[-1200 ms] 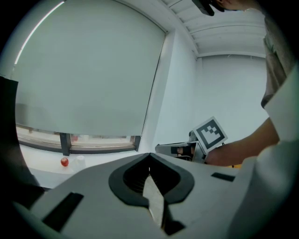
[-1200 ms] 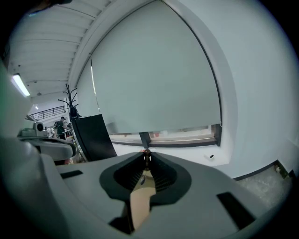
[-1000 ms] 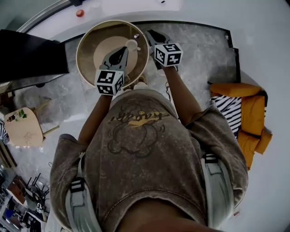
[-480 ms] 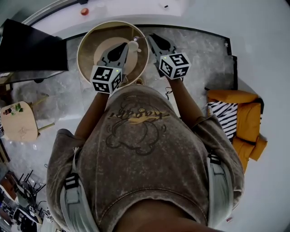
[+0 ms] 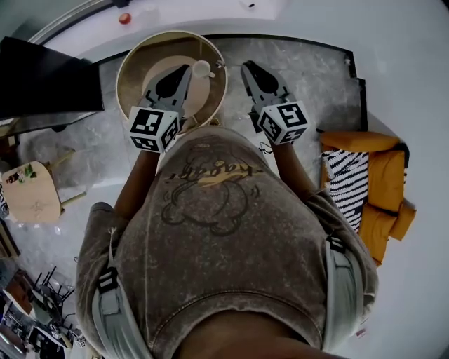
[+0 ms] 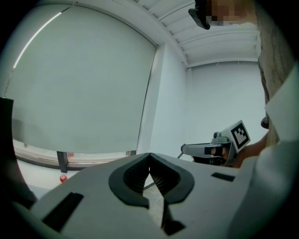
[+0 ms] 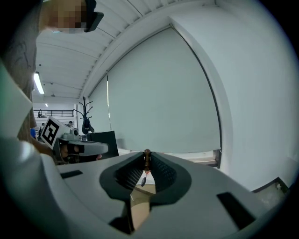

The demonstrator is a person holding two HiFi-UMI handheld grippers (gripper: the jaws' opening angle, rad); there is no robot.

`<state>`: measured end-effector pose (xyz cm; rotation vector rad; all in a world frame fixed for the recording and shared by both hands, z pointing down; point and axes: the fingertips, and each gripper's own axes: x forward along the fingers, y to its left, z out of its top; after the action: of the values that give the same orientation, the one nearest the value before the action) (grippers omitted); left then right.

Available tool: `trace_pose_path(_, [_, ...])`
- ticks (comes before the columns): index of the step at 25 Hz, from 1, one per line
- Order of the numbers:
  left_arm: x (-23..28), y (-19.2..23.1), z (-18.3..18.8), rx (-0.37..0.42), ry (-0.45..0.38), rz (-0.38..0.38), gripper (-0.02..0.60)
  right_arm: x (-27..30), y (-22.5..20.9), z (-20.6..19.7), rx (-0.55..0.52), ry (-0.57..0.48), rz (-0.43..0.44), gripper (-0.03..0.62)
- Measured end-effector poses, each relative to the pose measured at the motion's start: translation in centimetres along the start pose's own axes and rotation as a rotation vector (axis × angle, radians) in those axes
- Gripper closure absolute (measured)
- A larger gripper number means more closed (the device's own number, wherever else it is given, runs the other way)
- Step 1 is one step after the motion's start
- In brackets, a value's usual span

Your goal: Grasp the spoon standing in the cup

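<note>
Right tool (image 7: 147, 156): nearly closed, clamped on spoon (image 7: 146, 164) handle | left tool (image 6: 149, 157): tips together, near cup (image 5: 202, 69)

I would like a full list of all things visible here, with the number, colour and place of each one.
round table: one, beige, top centre of the head view
cup: one, white, on the round table
spoon: one, brown handle, between the right gripper's jaws
mat: one, mottled grey with a black edge, under the round table
cushions: several, orange, far right
striped cloth: one, black and white, beside the cushions
panel: one, black, far left
small table: one, light wood, lower left
small red thing: one, top edge, kind unclear
shirt: one, brown-grey, on the person
left gripper: one, grey, jaws together, empty
right gripper: one, grey, shut on the spoon
</note>
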<state>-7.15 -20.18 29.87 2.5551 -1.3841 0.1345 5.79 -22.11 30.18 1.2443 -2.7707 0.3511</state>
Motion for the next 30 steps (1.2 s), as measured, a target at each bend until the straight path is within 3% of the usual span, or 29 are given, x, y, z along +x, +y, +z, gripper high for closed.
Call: trace_pose_path(30, [-0.9,0.8,-0.2,-0.026,-0.022,0.030,0.566,0.2,1.1,-0.8,-0.003,0.002,0.009,0.536])
